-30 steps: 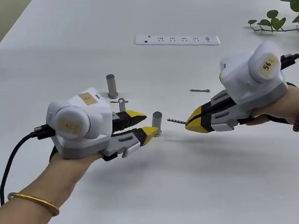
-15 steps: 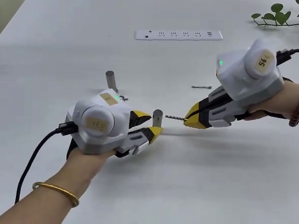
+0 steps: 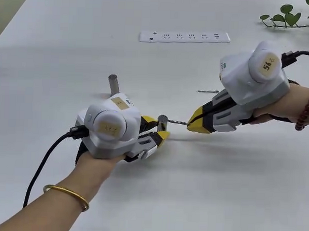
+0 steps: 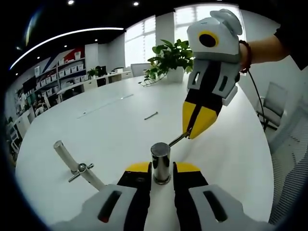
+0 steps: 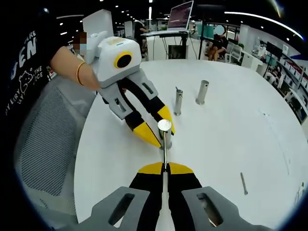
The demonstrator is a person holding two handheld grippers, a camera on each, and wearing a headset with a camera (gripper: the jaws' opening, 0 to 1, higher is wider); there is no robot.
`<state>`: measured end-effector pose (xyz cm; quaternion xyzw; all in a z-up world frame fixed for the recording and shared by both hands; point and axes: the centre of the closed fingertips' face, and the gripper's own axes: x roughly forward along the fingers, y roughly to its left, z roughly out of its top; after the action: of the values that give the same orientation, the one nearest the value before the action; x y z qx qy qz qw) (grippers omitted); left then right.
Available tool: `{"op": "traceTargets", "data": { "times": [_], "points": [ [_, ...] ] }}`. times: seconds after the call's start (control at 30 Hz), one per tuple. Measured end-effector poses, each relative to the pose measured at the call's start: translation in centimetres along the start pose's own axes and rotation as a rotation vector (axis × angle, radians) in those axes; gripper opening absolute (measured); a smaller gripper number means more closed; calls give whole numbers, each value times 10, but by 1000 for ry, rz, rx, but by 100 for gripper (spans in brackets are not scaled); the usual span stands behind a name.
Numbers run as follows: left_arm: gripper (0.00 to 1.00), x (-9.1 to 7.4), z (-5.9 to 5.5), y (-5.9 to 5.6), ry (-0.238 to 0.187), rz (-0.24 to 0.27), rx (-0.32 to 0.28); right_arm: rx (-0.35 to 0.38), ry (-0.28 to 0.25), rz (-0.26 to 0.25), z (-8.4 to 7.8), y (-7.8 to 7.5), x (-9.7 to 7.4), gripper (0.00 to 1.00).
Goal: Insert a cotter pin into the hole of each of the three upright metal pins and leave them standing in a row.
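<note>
Over the white table (image 3: 141,196) the left gripper (image 3: 161,130) and right gripper (image 3: 191,127) meet. The left squeezes a standing pin (image 3: 162,120) at its base; the right pinches a cotter pin (image 3: 178,122) — tip at that pin's side.

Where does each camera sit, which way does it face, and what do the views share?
Head view: on the headset, looking forward and down at the workbench; both forearms, the left gripper and the right gripper show.
Left gripper view: on the left gripper, looking along its own jaws, which flank the metal pin, toward the right gripper.
Right gripper view: on the right gripper, looking along its held cotter pin at the left gripper and the person's arm.
Shared: all three show that metal pin.
</note>
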<state>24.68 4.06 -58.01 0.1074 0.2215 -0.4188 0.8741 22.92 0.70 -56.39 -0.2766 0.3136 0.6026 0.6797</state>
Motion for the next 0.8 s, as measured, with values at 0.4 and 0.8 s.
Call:
{"op": "traceTargets", "data": {
  "times": [0.4,0.8],
  "points": [
    [10,1,-1,2,-3,-8,-13,-21,4,8,6,-2,6,0],
    [10,2,-1,1,-15,-34,1,-57,8,24,15,-3,14,0]
  ]
}}
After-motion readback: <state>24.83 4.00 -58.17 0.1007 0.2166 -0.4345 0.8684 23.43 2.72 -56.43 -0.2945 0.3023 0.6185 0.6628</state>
